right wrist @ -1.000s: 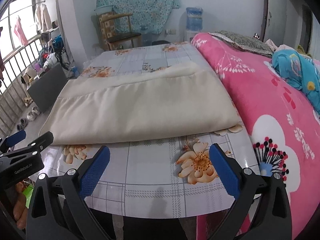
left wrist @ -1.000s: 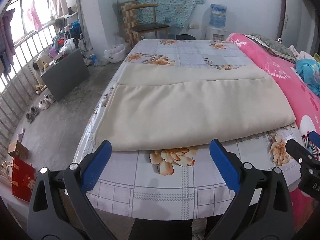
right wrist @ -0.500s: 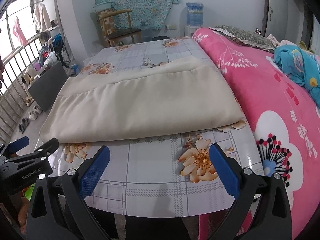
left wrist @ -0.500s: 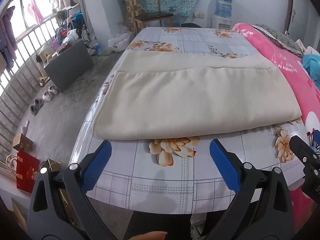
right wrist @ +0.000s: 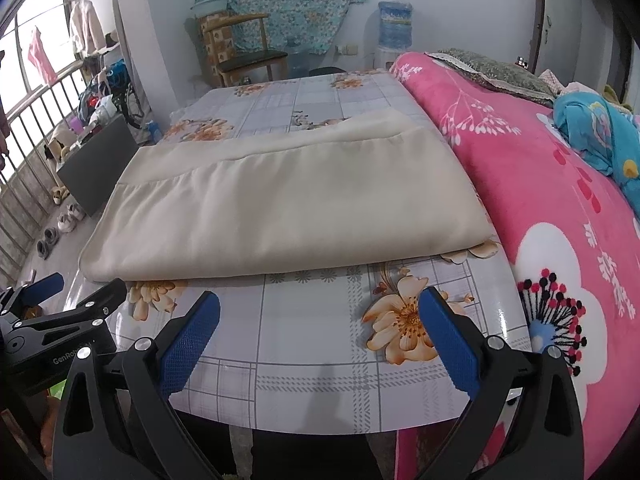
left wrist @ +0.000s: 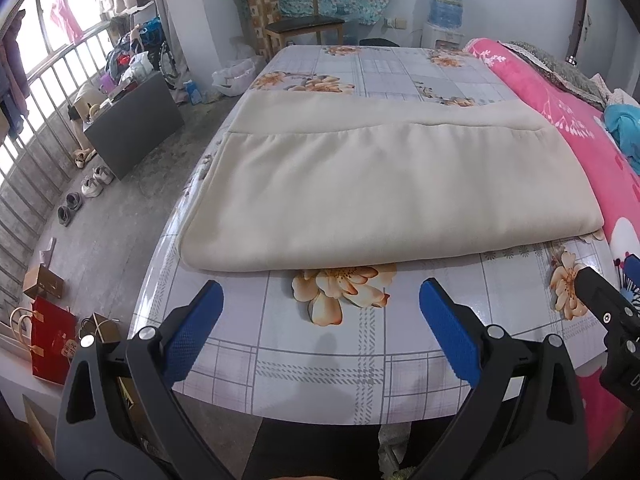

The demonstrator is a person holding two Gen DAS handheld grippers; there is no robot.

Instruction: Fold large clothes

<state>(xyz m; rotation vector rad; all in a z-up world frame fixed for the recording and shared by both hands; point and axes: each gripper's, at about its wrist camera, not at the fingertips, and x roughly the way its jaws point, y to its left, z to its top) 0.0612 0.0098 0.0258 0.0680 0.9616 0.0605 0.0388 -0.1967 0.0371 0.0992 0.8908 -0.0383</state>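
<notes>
Here, left wrist view: one cream cloth (left wrist: pixel 384 196) folded flat on table (left wrist: pixel 320 360), long axis left-right, folded edge toward camera, loose edges toward far end. Left gripper (left wrist: pixel 320 300) spread wide, empty, just short of cloth's near edge.

Right wrist view: same cloth (right wrist: pixel 288 208), touching pink blanket (right wrist: pixel 560 216) on right. Right gripper (right wrist: pixel 318 312) likewise spread, empty, near cloth's front edge.

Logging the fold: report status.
Both claws, left and right, open, empty. Cream cloth folded flat on table. Nothing in the way.
</notes>
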